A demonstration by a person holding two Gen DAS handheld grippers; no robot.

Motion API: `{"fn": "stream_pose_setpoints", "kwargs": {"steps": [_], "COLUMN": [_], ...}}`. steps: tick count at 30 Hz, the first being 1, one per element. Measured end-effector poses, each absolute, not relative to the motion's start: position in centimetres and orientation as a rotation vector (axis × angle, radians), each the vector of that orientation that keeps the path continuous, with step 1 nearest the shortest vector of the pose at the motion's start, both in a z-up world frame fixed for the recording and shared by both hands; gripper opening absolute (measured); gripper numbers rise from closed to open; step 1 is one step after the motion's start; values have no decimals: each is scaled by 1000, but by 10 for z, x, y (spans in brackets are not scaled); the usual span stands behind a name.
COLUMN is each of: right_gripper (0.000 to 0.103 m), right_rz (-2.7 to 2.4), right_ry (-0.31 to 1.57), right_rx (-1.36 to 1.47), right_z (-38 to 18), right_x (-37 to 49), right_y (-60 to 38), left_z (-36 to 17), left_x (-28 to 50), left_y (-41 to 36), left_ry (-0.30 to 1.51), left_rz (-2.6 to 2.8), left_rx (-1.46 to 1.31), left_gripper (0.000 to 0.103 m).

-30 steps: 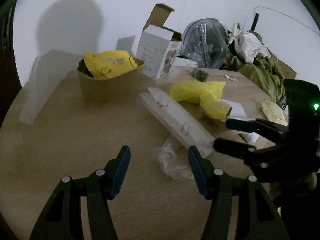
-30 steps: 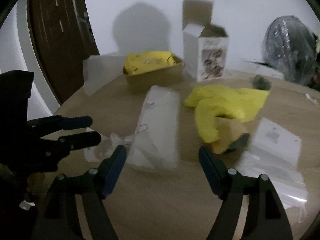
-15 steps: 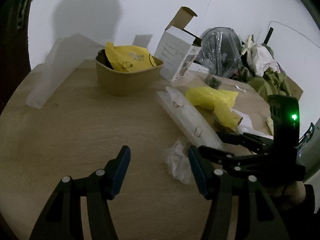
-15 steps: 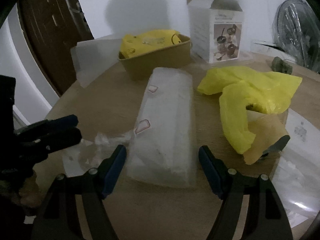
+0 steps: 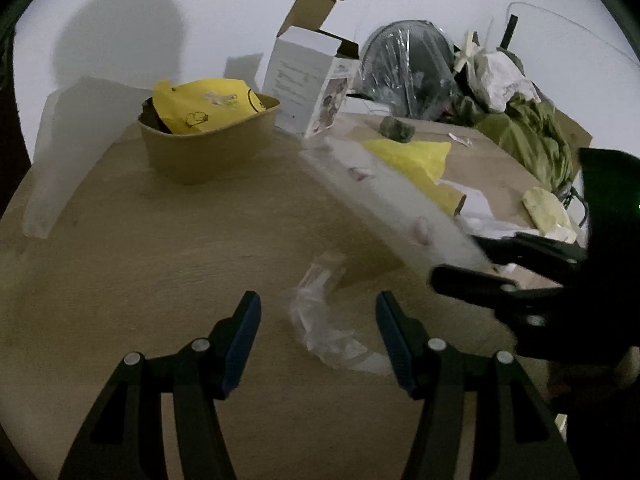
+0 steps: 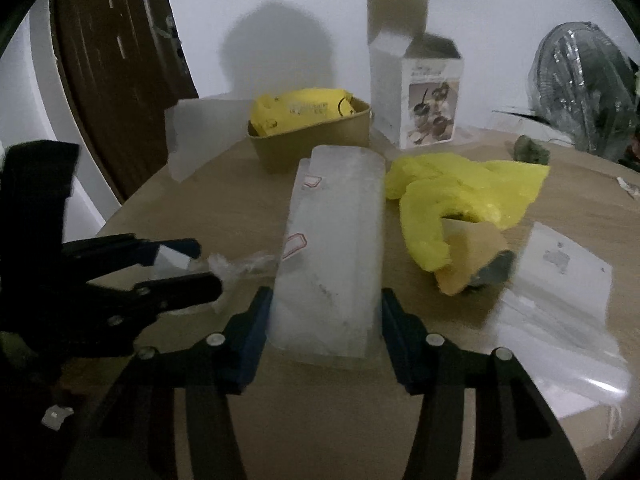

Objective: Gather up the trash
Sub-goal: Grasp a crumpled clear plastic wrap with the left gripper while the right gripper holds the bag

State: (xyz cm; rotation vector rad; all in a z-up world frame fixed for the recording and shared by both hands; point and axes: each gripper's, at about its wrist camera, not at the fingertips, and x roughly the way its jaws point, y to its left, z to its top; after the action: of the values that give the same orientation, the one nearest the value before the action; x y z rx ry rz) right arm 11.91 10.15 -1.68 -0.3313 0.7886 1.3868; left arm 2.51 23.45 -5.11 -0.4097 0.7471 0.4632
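Observation:
A long translucent white foam block (image 6: 332,248) lies on the wooden table, its near end between the open jaws of my right gripper (image 6: 322,316); it also shows in the left wrist view (image 5: 400,208). A crumpled clear plastic wrapper (image 5: 324,320) lies between the open jaws of my left gripper (image 5: 318,324), which hovers over it; the same wrapper (image 6: 236,264) shows in the right wrist view beside the left gripper (image 6: 200,264). A yellow plastic bag (image 6: 460,196) with brown paper lies right of the block.
A tan paper bowl (image 5: 208,144) holding a yellow wrapper stands at the back. An open white carton (image 5: 308,84) stands behind it. Clear plastic sheets and paper (image 6: 560,304) lie at the right. A wrapped fan (image 6: 580,92) and clutter (image 5: 520,120) fill the far right. A brown door (image 6: 116,80) is left.
My right gripper has moved forward so the foam block's near end now sits between its jaws. My left gripper has shifted so the clear wrapper lies between its jaws.

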Motion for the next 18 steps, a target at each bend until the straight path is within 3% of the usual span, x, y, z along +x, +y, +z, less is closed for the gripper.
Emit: {"fn": "stream_pose_setpoints", "kwargs": {"steps": [4,9,15,18], "right_gripper": [50,50,50,50], "right_rz": [1372,1344,1303,1304], "right_ry": [767,746,734,720], "right_rx": [-319,-303,-264,-239], "right_z": [-5,7,16,21], "right_x": [121,122,123,123], "right_y": [81,51,19,5], "left_z": [-49,-55,-61,-57], "left_x": [30,38,42,41], "left_y": [234,232,223,218], "left_ry": [745,787,815,796], "left_rz": [453,446,426,416], "left_rx": [-381,-374,-348,-338], "left_gripper": [59,35,20,19]}}
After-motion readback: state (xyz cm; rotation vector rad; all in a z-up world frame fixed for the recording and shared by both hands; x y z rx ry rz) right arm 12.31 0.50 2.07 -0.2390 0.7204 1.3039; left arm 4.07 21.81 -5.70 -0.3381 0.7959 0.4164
